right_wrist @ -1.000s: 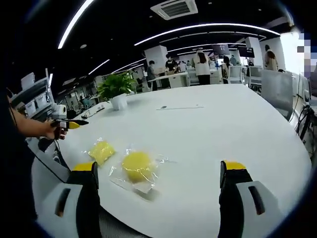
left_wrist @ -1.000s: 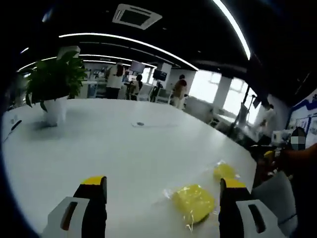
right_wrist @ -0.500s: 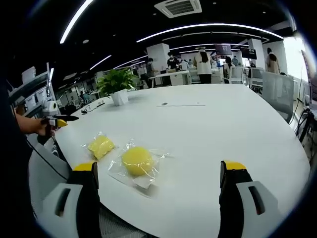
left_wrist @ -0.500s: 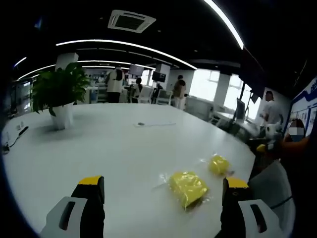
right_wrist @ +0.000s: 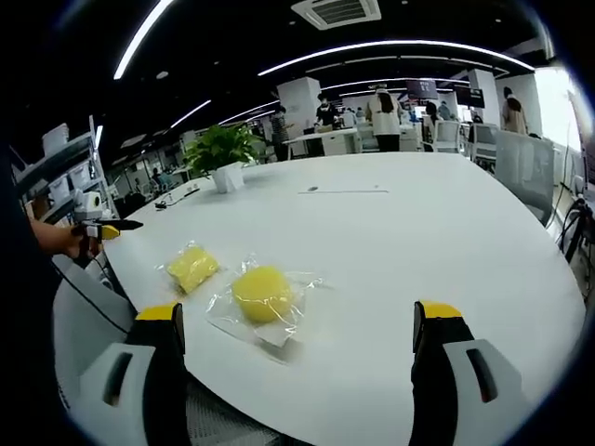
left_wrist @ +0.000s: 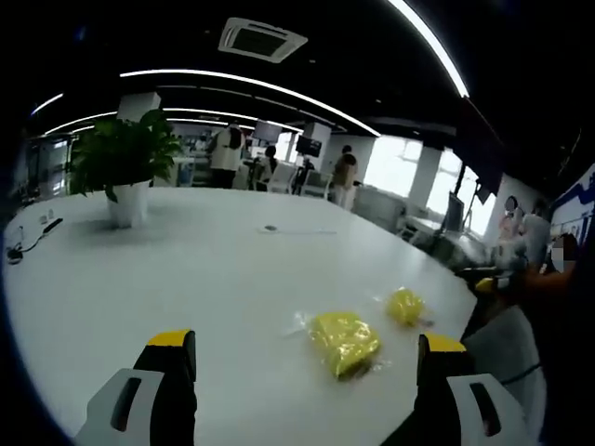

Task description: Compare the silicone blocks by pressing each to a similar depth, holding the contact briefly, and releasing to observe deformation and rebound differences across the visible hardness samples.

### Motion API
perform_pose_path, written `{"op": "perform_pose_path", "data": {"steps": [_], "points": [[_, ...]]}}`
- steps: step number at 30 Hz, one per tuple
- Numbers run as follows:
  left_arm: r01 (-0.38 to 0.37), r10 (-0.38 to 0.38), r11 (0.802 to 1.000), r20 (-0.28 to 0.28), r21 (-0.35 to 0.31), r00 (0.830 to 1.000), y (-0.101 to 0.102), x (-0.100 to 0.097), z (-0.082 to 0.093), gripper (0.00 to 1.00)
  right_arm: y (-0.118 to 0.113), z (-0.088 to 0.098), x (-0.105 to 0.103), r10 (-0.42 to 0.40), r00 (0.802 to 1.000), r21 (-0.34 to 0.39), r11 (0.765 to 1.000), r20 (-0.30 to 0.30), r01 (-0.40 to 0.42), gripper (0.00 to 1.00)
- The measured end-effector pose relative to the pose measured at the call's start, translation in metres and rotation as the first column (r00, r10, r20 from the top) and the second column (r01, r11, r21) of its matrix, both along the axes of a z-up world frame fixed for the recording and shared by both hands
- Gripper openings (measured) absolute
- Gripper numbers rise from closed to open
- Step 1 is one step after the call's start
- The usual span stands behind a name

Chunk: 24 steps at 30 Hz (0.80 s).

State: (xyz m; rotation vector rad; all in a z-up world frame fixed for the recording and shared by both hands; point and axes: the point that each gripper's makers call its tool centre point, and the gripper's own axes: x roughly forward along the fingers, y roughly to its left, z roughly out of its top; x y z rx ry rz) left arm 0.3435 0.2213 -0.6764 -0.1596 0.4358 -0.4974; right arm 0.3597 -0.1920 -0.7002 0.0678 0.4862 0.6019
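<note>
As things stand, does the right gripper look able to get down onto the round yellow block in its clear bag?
Probably yes. The right gripper is open, and the round yellow block lies on the white table just ahead between its jaws, with nothing in between. The smaller yellow block lies apart, off to the side.

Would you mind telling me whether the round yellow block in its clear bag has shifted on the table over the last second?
No. In the right gripper view the round yellow block lies at the same spacing beside the smaller yellow block on the white table; only the camera drifted slightly.

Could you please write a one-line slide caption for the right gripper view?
Open right gripper above the white table, facing two bagged yellow silicone blocks and a potted plant.
</note>
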Motion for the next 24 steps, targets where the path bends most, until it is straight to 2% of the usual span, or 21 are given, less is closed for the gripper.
{"op": "perform_pose_path", "data": {"steps": [3,6,11,16,19,24], "points": [[-0.012,0.012,1.0,0.005,-0.008,1.0,0.001,0.002,0.005,1.0,0.0,-0.004,-0.001,0.012,1.0,-0.01,1.0,0.005,-0.012,0.96],[-0.017,0.018,1.0,0.005,-0.018,1.0,0.001,0.003,0.006,1.0,-0.002,-0.013,-0.003,0.001,1.0,-0.017,1.0,-0.026,-0.002,0.96],[-0.025,0.025,0.999,0.004,-0.025,1.0,-0.005,0.004,0.009,1.0,0.001,-0.009,-0.006,0.009,1.0,-0.003,1.0,-0.026,-0.009,0.96],[-0.018,0.018,0.999,0.002,-0.035,1.0,-0.013,0.0,0.01,1.0,-0.006,-0.008,0.003,-0.025,1.0,0.025,0.999,-0.012,0.025,0.96],[-0.012,0.012,0.999,-0.005,-0.035,1.0,-0.016,0.0,0.011,1.0,-0.004,-0.014,-0.002,-0.009,0.999,0.022,1.0,-0.052,0.011,0.87],[-0.012,0.013,0.999,0.013,-0.04,1.0,-0.02,0.004,0.018,1.0,0.0,-0.016,-0.006,0.013,0.999,0.002,1.0,-0.042,-0.013,0.96]]}}
